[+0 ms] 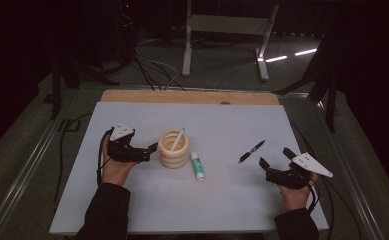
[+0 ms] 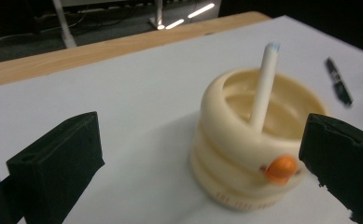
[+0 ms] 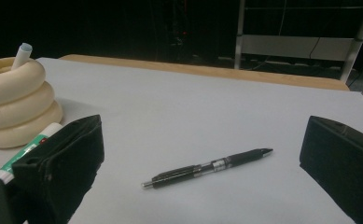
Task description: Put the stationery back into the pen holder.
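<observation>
- Table (image 1: 132,210): white sheet over a wooden board, a strip of bare wood along the far edge.
- Left gripper (image 1: 151,149): held in the left hand (image 1: 113,167) at the left of the table, pointed right at the cup. Jaws spread wide, nothing between them; in the left gripper view, right jaw tip just beside the cup's near wall, whether touching or not cannot be told.
- Right gripper (image 1: 276,156): held in the right hand (image 1: 294,195) near the right edge, pointed far-left toward the pen. Jaws gaping, empty, well short of the pen; in the right gripper view (image 3: 202,186), pen lying between and beyond the two jaws.
- Cup (image 1: 173,148): cream, ribbed like stacked rings, upright on the sheet left of centre, just right of the left gripper. Small orange knob (image 2: 281,168) on the wall facing that gripper.
- White stick (image 1: 177,139): standing inside the cup, leaning to the far right, tip above the rim.
- Glue stick (image 1: 197,166): white with green label, lying flat just right of the cup's near side, not seen to touch it.
- Pen (image 1: 251,151): black, lying flat right of centre, angled near-left to far-right, apart from everything else, between glue stick and right gripper.
</observation>
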A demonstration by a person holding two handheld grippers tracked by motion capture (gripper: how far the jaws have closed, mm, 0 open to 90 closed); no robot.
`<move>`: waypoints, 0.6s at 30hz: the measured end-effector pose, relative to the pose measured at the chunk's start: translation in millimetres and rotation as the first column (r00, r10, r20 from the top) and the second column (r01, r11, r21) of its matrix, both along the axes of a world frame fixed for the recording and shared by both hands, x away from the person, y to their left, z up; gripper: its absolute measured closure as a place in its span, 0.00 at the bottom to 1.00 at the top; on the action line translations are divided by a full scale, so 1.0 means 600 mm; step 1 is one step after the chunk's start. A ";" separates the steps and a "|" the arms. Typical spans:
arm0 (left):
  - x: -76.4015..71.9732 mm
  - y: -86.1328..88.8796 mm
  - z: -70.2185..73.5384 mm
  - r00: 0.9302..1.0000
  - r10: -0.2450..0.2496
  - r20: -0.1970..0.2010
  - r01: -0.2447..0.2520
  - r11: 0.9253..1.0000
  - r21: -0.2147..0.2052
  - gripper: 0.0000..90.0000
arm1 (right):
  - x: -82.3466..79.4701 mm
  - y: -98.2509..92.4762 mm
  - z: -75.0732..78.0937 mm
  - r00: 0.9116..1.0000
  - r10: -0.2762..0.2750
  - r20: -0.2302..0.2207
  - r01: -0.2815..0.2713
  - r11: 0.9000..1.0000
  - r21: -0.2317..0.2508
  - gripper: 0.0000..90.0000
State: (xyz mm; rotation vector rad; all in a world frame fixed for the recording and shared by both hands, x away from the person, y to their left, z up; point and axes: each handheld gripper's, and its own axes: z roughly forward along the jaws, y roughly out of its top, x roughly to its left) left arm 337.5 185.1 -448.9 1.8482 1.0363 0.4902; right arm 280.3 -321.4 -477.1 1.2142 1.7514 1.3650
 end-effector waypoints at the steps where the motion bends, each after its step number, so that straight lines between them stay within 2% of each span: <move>1: -0.004 0.004 -0.001 1.000 0.001 0.002 -0.001 1.000 0.005 0.00 | 0.000 0.000 0.000 1.000 0.000 0.000 0.000 1.000 0.000 0.00; 8: -0.036 0.034 -0.006 0.999 0.009 0.033 -0.011 0.999 0.036 0.00 | 0.001 0.001 -0.001 1.000 0.002 0.000 -0.002 1.000 -0.003 0.00; 18: -0.066 0.074 -0.024 0.996 0.063 0.069 -0.064 0.998 0.012 0.00 | 0.001 0.001 -0.001 1.000 -0.001 -0.003 0.001 1.000 -0.009 0.00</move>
